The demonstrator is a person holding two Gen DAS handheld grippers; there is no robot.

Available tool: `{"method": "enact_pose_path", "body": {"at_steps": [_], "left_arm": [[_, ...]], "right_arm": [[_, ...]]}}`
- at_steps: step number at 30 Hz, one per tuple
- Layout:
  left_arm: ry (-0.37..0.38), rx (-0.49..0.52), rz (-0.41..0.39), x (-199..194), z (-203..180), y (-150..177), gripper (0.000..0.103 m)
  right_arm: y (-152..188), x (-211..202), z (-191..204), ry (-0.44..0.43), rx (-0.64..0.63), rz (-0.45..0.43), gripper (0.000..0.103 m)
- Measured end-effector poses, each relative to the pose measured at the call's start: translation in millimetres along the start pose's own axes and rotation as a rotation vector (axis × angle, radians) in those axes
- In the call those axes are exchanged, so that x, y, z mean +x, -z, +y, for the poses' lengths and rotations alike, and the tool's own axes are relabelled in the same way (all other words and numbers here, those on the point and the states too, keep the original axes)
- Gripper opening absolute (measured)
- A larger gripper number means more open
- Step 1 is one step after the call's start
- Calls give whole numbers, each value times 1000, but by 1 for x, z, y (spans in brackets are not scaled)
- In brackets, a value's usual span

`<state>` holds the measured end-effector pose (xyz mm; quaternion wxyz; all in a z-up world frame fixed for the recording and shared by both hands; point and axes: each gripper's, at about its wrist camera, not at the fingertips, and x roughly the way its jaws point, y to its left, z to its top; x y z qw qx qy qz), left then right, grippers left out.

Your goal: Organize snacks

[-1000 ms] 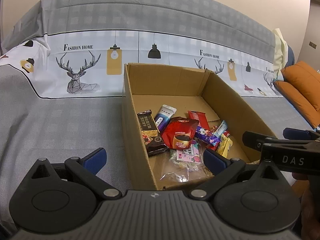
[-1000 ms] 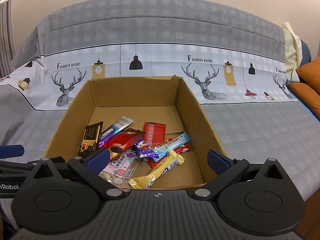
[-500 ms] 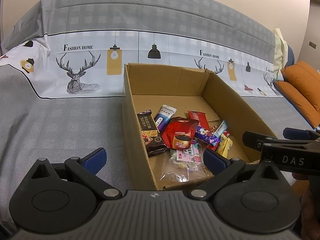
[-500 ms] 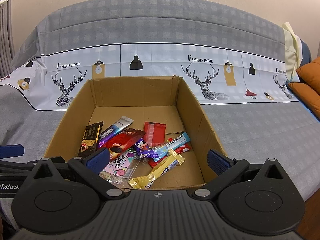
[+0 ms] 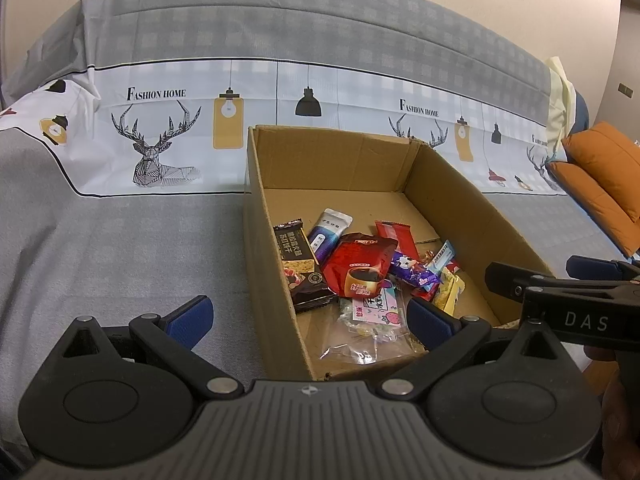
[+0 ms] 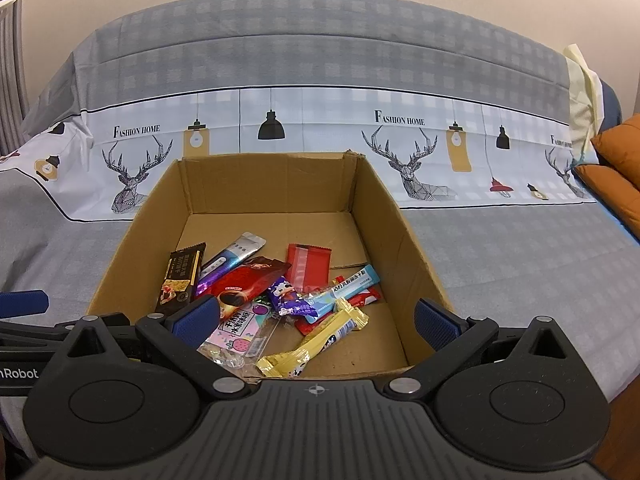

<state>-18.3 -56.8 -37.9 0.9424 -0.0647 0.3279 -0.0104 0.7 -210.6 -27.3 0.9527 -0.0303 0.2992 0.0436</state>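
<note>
Already the snacks (image 6: 280, 296) lie heaped in the cardboard box (image 6: 404, 240) on the bed, toward its six o'clock wall, while our left gripper (image 5: 308, 316) and right gripper (image 6: 316, 320) hover wide open, empty, either finishing or starting sorting.

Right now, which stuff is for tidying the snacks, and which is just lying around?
For the job:
box
snacks
left gripper
right gripper

Just lying around:
deer-print cover
orange cushions
</note>
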Motion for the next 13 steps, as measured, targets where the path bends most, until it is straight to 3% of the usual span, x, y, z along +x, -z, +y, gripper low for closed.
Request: {"method": "enact_pose_path", "body": {"at_steps": [13], "left_arm": [[4, -3, -4, 0, 0, 1, 103]], "right_arm": [[-1, -1, -2, -3, 3, -1, 103]]}}
